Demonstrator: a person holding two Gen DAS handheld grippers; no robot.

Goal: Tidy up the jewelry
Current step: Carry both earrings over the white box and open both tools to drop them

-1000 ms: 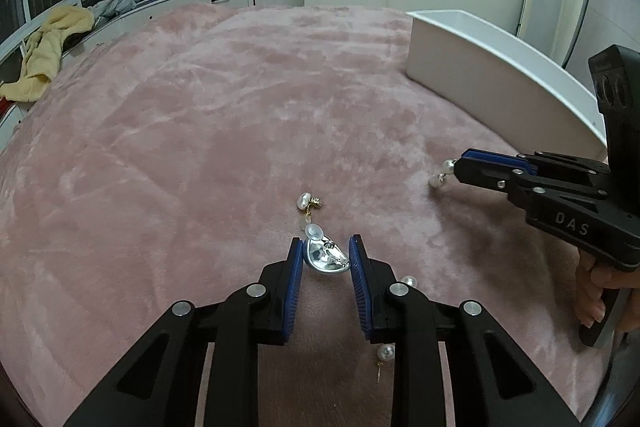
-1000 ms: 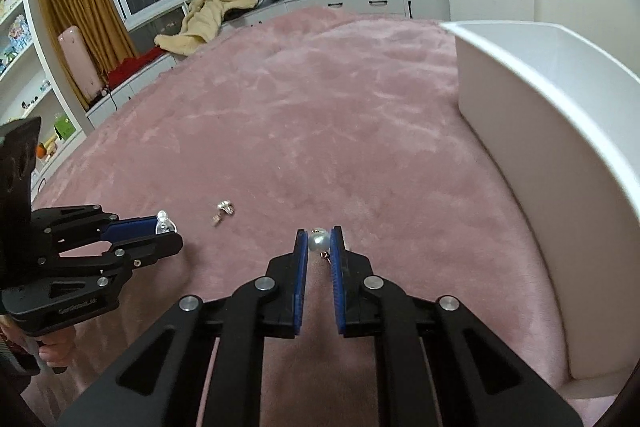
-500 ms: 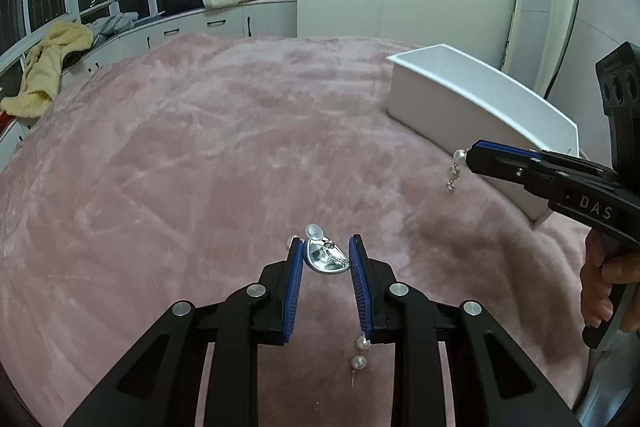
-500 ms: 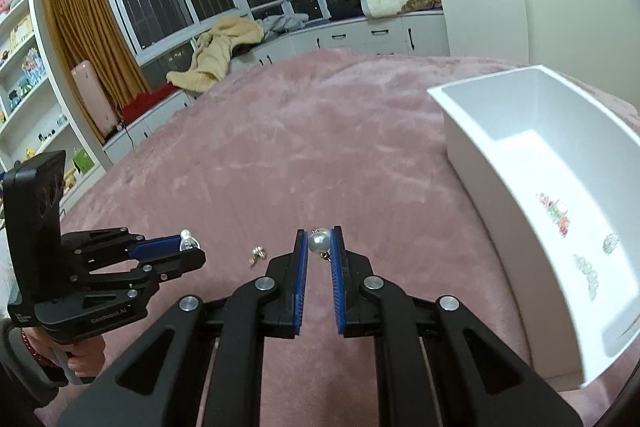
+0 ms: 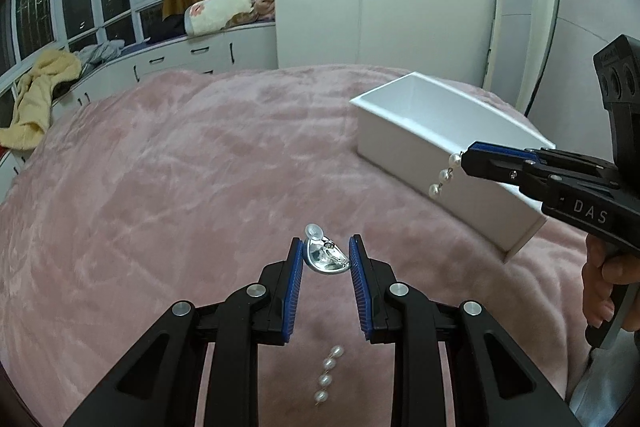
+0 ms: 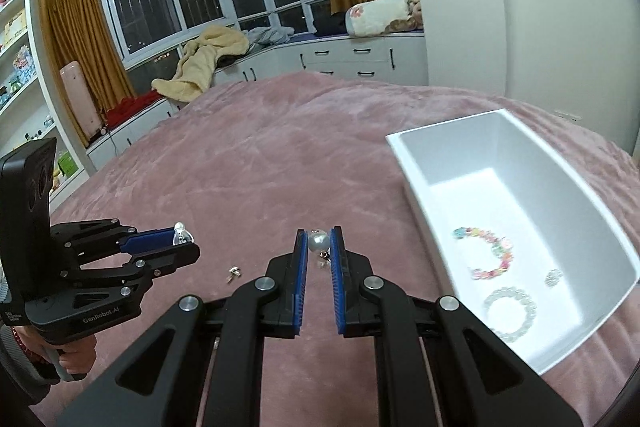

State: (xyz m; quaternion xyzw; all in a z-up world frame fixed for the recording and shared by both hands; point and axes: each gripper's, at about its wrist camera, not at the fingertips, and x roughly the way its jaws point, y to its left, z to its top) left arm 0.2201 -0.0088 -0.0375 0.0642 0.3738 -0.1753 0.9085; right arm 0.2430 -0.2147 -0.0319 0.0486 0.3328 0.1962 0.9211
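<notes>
We find the right gripper [image 6: 319,243] clamping a dangling pearl earring [image 6: 318,242], nearer the open white rectangular box [image 6: 500,163] to its right; the left gripper [image 5: 325,257] grips a silver teardrop earring [image 5: 326,259]

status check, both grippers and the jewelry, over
Left gripper shut on silver teardrop earring, pearl strand dangling below. Right gripper shut on pearl drop earring. White plastic bin ahead right, path clear. One small earring left on pink blanket.

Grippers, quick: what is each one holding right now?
Left gripper: shut on the silver pearl-drop earring.
Right gripper: shut on the pearl earring, pearls dangling below.
</notes>
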